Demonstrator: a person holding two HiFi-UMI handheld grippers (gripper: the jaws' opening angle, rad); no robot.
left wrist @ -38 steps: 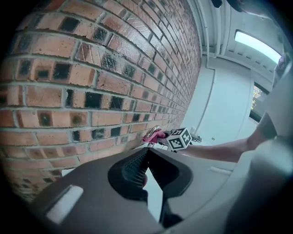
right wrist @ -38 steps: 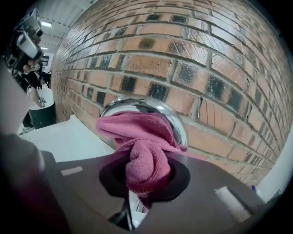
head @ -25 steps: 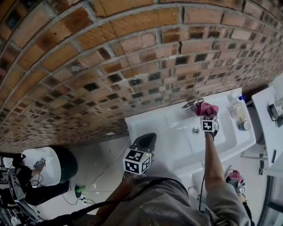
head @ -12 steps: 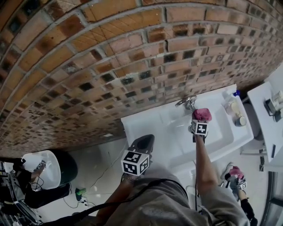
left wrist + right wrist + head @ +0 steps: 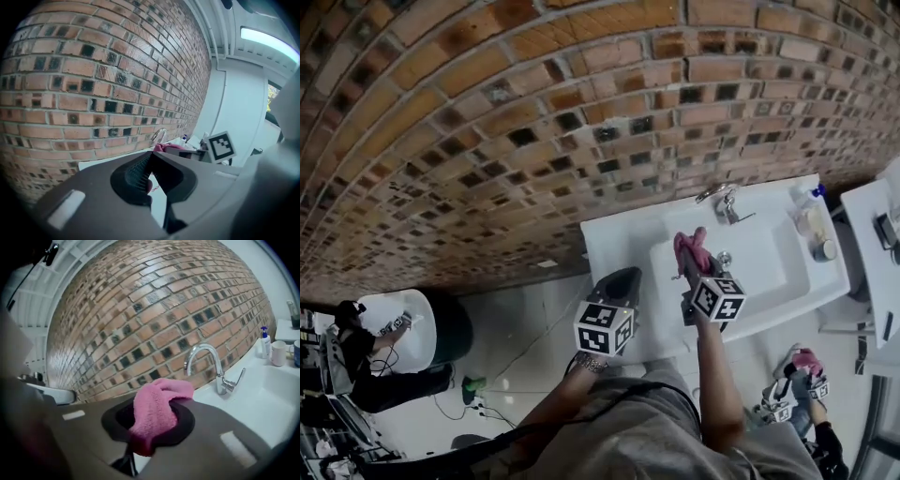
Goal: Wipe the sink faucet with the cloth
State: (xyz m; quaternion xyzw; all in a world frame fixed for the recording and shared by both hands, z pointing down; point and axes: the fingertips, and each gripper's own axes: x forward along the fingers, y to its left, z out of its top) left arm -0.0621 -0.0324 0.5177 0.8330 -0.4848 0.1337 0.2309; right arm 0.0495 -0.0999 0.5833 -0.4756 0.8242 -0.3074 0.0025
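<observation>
The chrome faucet (image 5: 719,200) stands at the back rim of the white sink (image 5: 769,281), its curved spout (image 5: 202,357) and lever clear in the right gripper view. My right gripper (image 5: 686,263) is shut on the pink cloth (image 5: 692,247), which bulges out between its jaws (image 5: 154,411); it hangs over the basin's left part, well short of the faucet. My left gripper (image 5: 622,280) hovers by the sink's left front corner, its jaws closed together with nothing in them (image 5: 149,161).
A soap bottle (image 5: 807,199) and cups (image 5: 825,249) sit at the sink's right end, seen as a pump bottle (image 5: 265,341) and mug (image 5: 278,353) in the right gripper view. The brick wall (image 5: 534,141) backs the sink. A drain (image 5: 724,258) lies in the basin.
My right gripper has drawn back from the faucet with the cloth, toward the sink's front left. The head view has shifted; the left gripper stays low by the sink's corner.
</observation>
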